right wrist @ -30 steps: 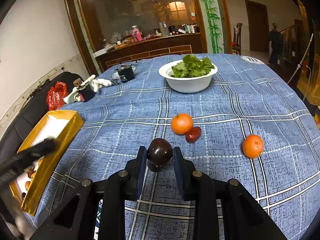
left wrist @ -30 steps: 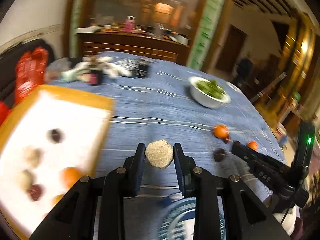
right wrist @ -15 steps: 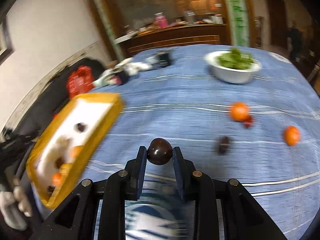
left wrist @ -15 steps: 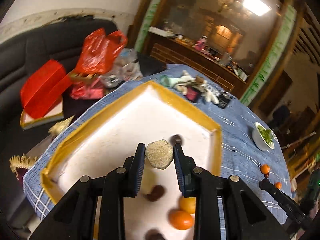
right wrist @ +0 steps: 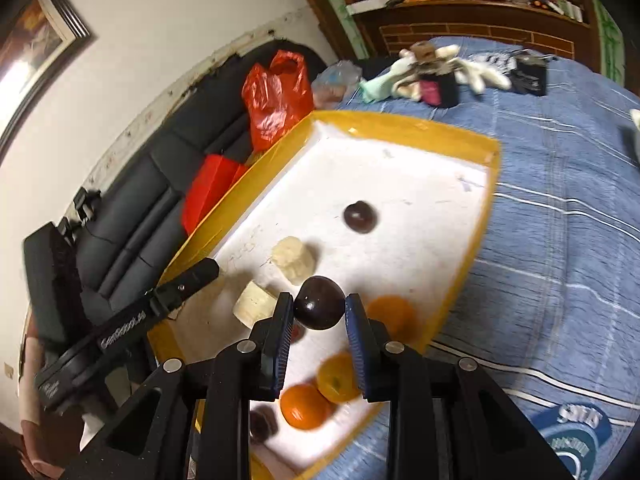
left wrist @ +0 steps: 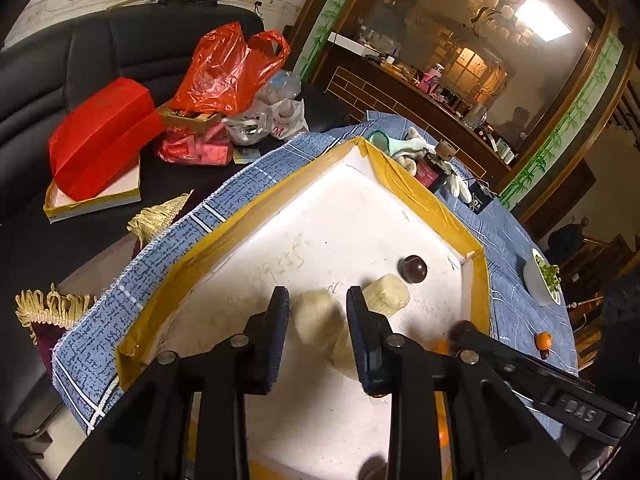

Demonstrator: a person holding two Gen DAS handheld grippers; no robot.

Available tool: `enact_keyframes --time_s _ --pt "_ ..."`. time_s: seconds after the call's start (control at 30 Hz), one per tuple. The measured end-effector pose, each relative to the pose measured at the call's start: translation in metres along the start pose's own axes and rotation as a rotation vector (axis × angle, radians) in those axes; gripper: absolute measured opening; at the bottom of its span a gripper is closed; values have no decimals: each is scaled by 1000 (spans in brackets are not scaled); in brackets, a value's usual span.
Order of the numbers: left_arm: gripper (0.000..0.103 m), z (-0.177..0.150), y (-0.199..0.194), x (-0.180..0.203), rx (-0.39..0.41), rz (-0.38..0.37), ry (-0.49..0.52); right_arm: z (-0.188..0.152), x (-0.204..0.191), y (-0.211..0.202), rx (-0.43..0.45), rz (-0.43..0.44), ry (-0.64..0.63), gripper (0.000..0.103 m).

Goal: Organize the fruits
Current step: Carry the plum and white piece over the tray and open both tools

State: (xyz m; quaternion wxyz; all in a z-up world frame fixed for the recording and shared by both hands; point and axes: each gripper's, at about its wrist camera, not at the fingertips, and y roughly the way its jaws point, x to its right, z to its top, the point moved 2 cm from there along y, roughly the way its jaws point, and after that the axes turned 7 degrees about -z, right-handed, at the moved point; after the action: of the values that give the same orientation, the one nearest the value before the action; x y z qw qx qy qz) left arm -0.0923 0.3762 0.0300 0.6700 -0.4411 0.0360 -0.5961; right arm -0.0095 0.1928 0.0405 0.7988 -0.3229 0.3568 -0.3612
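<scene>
A glossy dark plum [right wrist: 319,308] sits clamped in the right tongs [right wrist: 319,312] above the yellow-rimmed tray [right wrist: 486,204]. The left tongs [left wrist: 318,320] stand apart around a pale beige chunk [left wrist: 316,320].

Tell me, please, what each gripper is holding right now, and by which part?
The right gripper clamps a dark round fruit across its sides. The left gripper is open; the pale chunk lies loose between its fingers.

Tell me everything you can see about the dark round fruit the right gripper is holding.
The dark round fruit is glossy, deep purple-brown, smooth-skinned, with small light glints. It sits clamped between the fingers of the right gripper, touching both pads, above the white floor of the yellow-rimmed tray, near its oranges. Its underside is hidden.
</scene>
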Motion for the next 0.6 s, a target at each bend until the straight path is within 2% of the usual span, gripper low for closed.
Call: enact_keyframes --time_s 0.07,0.13,0.2,0.3,0.43,0.6 --pt "30 0 -2 -1 2 -1 4 1 -4 9 -15 -7 -7 31" --pt "39 1 -4 -2 3 -7 3 0 -6 14 -27 -19 -18 31" --pt "54 1 -8 -3 11 -14 -5 1 -9 20 -29 -37 -27 31" --pt "63 4 -14 -2 29 -16 -18 1 -9 20 -30 -41 -24 32" --pt "71 7 -24 -3 47 -22 -46 3 -9 11 -5 -34 -18 43" --pt "75 7 -33 8 57 -25 -48 2 -5 -8 32 -16 -3 45"
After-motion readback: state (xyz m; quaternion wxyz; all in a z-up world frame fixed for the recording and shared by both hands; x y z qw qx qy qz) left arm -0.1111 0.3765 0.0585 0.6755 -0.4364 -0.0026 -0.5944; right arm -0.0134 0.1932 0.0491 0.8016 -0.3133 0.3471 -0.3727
